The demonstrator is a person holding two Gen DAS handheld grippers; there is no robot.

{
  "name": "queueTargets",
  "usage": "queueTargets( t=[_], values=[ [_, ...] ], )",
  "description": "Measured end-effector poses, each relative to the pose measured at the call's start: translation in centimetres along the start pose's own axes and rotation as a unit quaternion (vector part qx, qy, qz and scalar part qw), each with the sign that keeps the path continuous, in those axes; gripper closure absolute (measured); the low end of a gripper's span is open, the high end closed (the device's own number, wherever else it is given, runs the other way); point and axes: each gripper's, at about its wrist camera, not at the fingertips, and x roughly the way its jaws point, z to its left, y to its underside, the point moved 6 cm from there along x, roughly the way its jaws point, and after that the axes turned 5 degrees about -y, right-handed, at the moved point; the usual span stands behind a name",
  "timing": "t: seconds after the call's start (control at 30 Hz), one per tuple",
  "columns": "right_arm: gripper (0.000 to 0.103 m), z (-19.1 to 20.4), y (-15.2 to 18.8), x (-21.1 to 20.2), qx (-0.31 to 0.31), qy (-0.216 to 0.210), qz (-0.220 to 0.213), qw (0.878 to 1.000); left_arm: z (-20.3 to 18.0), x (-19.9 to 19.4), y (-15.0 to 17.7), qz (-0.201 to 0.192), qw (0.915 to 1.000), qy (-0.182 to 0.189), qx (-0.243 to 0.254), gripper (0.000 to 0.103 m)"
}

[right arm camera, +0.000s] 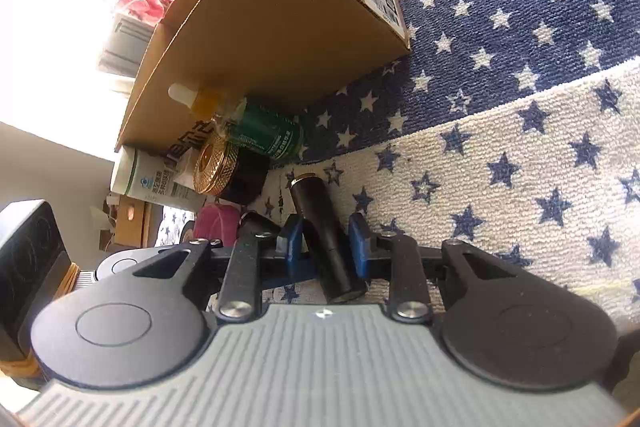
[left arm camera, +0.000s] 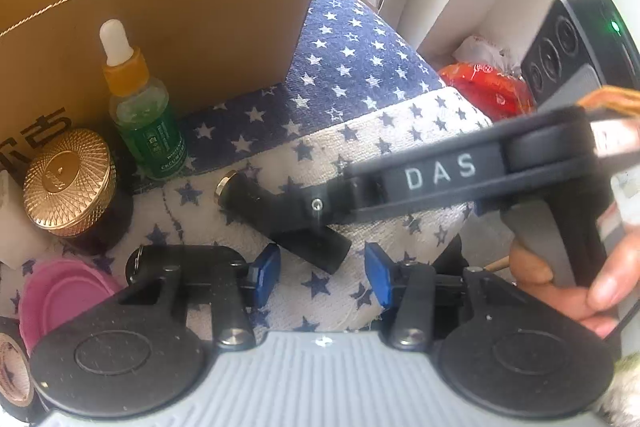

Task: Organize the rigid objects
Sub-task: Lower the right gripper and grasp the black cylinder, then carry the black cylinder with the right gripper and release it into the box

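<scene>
A black cylinder with a gold end lies on the star-patterned cloth. My right gripper has its blue pads on either side of this black cylinder and touching it; it shows in the left wrist view reaching in from the right. My left gripper is open and empty just in front of the cylinder. A green dropper bottle and a gold-lidded dark jar stand beside an open cardboard box.
A pink lid and a tape roll lie at the left near my left gripper. A white tube lies by the box. A red bag sits beyond the cloth's right edge.
</scene>
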Motion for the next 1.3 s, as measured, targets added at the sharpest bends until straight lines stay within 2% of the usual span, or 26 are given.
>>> queueTargets(
  t=[0.03,0.1,0.2,0.53,0.77,1.0,1.13,1.2,1.3],
  values=[
    [0.078,0.0,0.1,0.0,-0.002,0.0,-0.003,1.0,0.1,-0.1,0.1,0.001,1.0,0.001,-0.004,0.057],
    [0.078,0.2,0.3,-0.1,-0.007,-0.001,-0.01,1.0,0.3,-0.2,0.0,-0.001,0.9999,-0.007,-0.007,0.065],
    [0.081,0.5,0.7,-0.2,-0.003,-0.016,-0.011,1.0,0.3,-0.6,-0.1,-0.007,0.9999,-0.012,-0.007,0.066],
    [0.081,2.2,1.3,-1.8,-0.014,-0.034,-0.047,0.998,-0.9,-3.5,0.1,-0.049,0.9977,-0.037,0.029,0.068],
    [0.081,5.9,1.9,-5.0,-0.049,-0.046,-0.084,0.994,-2.0,-9.0,0.2,-0.118,0.99,-0.05,0.059,0.068],
    [0.081,13.4,0.1,-7.6,-0.136,-0.066,-0.122,0.981,0.0,-16.0,-1.8,-0.19,0.9762,-0.088,0.056,0.068],
    [0.081,18.1,-2.6,-6.0,-0.18,-0.08,-0.114,0.974,3.9,-18.2,-3.9,-0.185,0.9759,-0.112,0.027,0.068],
    [0.081,20.0,-4.3,-4.1,-0.191,-0.083,-0.098,0.973,6.5,-18.5,-5.3,-0.168,0.9792,-0.113,0.004,0.068],
    [0.081,21.7,-7.3,-0.3,-0.179,-0.086,-0.054,0.979,10.7,-17.5,-7.3,-0.125,0.9867,-0.099,-0.033,0.068]
  ],
)
